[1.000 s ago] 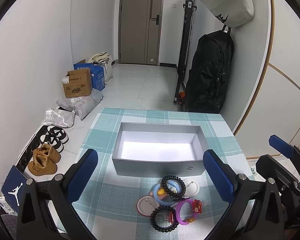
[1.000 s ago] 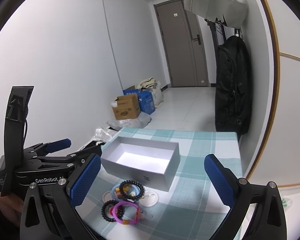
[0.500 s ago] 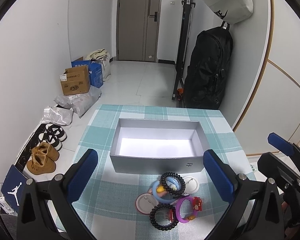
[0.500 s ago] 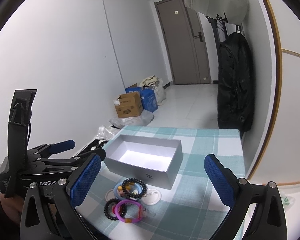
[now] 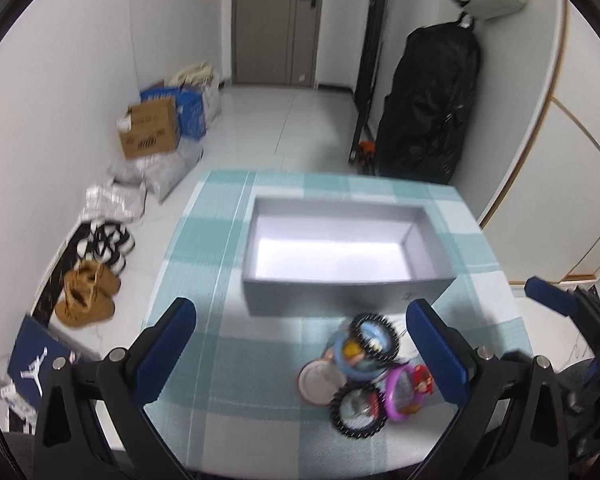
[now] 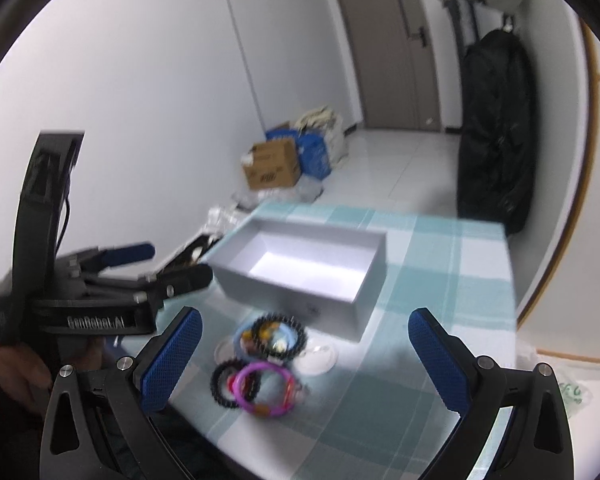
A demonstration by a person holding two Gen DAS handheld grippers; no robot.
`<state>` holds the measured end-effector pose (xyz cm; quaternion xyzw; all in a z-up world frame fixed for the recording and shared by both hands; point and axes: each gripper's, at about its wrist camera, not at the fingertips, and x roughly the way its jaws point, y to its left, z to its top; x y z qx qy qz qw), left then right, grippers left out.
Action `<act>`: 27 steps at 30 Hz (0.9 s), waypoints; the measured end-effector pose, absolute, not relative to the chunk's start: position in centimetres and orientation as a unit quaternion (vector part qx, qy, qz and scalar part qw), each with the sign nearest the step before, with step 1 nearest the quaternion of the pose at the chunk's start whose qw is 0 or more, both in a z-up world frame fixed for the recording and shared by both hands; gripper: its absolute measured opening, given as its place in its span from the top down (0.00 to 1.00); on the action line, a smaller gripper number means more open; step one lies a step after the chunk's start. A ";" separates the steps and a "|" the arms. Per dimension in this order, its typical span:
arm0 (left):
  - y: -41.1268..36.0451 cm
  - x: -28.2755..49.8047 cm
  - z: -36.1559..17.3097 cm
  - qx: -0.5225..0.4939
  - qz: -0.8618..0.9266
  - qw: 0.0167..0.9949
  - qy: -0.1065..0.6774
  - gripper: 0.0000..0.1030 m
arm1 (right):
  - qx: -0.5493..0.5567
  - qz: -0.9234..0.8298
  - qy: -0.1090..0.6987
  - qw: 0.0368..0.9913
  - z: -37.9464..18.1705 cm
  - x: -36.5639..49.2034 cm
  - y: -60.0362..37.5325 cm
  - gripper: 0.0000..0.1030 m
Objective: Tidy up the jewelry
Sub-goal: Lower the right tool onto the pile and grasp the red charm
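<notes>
Nothing is sorted yet: the grey box (image 5: 348,248) sits empty, the bracelets and hair ties (image 5: 364,372) lie heaped just before it, and left gripper (image 5: 300,356) and right gripper (image 6: 304,356) both gape wide, holding nothing.

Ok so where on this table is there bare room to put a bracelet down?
The grey box is empty inside. Bare checked cloth lies left of the box and the pile, and in the right wrist view to their right. The patch in front of the box is crowded with bracelets.
</notes>
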<state>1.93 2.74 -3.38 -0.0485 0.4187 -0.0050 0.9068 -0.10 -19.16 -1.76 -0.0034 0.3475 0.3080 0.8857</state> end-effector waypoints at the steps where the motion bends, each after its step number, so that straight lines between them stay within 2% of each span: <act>1: 3.0 2.0 -3.5 -0.052 -0.002 0.904 0.425 0.01 | -0.007 0.314 0.355 0.880 -2.1 -0.1 -18.9 0.01; 8: 5.4 2.0 -4.2 -0.078 0.015 0.892 0.446 0.01 | -0.029 0.354 0.420 0.835 -5.2 -0.2 -16.8 0.06; 15: 7.1 2.0 -4.9 -0.098 0.009 0.881 0.463 0.01 | -0.060 0.352 0.473 0.805 -8.3 0.2 -15.1 0.25; 22: 7.9 1.8 -5.4 -0.095 0.011 0.876 0.472 0.01 | -0.097 0.341 0.486 0.799 -9.4 0.2 -13.7 0.25; 27: 7.8 1.7 -5.5 -0.094 0.010 0.873 0.478 0.01 | -0.109 0.335 0.481 0.803 -9.6 -0.1 -12.9 0.30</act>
